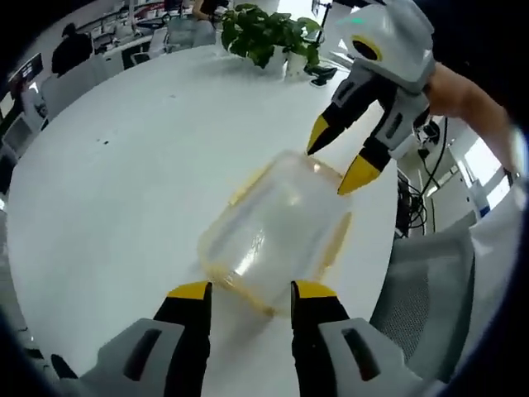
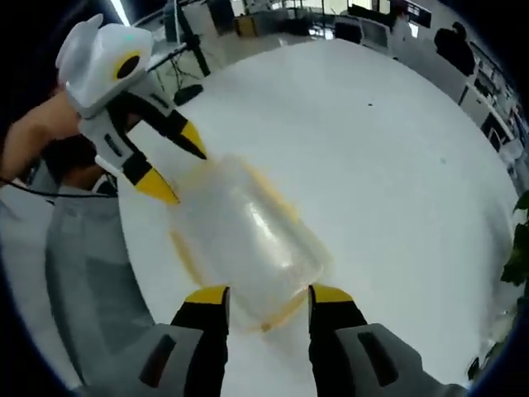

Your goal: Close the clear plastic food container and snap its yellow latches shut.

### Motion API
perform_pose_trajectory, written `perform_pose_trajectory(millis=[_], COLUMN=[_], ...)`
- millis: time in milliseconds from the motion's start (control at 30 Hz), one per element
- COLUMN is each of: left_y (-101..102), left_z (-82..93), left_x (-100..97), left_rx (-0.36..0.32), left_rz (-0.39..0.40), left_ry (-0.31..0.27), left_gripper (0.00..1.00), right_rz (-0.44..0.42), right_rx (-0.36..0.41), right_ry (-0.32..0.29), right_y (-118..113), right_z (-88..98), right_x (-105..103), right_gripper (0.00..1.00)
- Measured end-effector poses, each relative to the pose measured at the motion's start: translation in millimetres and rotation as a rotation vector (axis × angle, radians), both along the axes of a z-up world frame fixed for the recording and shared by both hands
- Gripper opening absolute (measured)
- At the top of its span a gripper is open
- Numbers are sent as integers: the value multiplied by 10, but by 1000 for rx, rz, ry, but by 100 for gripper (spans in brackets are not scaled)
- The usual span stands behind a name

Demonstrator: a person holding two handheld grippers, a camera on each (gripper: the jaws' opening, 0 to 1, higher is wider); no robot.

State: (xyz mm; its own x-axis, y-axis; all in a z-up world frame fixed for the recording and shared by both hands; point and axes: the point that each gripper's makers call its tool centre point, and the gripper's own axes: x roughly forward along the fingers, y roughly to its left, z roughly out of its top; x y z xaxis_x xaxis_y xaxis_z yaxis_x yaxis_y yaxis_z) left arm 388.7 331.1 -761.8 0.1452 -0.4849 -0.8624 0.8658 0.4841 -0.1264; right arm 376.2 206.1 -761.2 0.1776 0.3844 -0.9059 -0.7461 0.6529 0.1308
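Left gripper (image 1: 248, 291): jaws standing wide, holding nothing, yellow tips hanging just short of the container's near end.

Right gripper (image 2: 269, 291): jaws likewise spread wide and empty, hovering at the opposite end; it is also showing in the left gripper view (image 1: 337, 160). The two are bracketing the box, probably to press lid and latches from both ends.

Container (image 1: 277, 230): clear, yellow-edged, lying on the white table (image 1: 124, 182) near its edge; latch state cannot be told.

Surroundings: potted plant (image 1: 269, 35) well apart; grey chair (image 1: 430, 289) beside the table. Nothing is blocking approach.
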Motion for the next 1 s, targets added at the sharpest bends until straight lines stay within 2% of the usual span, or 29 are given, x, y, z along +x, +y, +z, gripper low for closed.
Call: perform_pose_trajectory(millis=[167, 233, 267, 400, 433, 467, 500, 533, 567, 667, 833, 867, 900, 933, 1000], left_y=[-8, -44, -67, -76, -45, -23, -36, -73, -91, -164, -236, -250, -288, -295, -310], left_z=[42, 77, 94, 113, 108, 91, 90, 101, 114, 153, 160, 162, 178, 183, 173], left_x=[2, 15, 25, 25, 60, 79, 69, 28, 25, 24, -7, -3, 7, -1, -29], left_rx=[9, 1, -6, 11, 51, 100, 105, 84, 76, 51, 55, 55, 55, 61, 58], left_rz=[-40, -89, -127, -163, -193, -264, -289, -273, -265, -284, -350, -365, -423, -445, -443], left_ry=[-20, -43, -64, -77, -111, -152, -160, -143, -136, -135, -149, -161, -202, -215, -196], left_gripper=[37, 37, 37, 37, 37, 37, 36, 35, 35, 36, 36, 35, 35, 35, 36], right_rz=[69, 89, 128, 222, 233, 240, 240, 258, 318, 368, 392, 401, 417, 418, 432], right_rx=[-20, -24, -25, -46, -43, -40, -45, -58, -75, -105, -112, -115, -120, -122, -120], right_ry=[-17, -24, -43, -68, -68, -63, -65, -71, -91, -95, -96, -95, -97, -100, -103], right_y=[21, 26, 41, 72, 88, 105, 105, 99, 107, 111, 117, 114, 110, 108, 118], right_z=[3, 6, 17, 28, 26, 21, 16, 9, 1, -23, -26, -27, -27, -26, -20], right_x=[-19, -13, 0, -24, -41, -58, -57, -55, -55, -97, -89, -90, -90, -84, -81], right_gripper=[36, 36, 36, 36, 36, 35, 35, 34, 34, 33, 33, 33, 33, 33, 33])
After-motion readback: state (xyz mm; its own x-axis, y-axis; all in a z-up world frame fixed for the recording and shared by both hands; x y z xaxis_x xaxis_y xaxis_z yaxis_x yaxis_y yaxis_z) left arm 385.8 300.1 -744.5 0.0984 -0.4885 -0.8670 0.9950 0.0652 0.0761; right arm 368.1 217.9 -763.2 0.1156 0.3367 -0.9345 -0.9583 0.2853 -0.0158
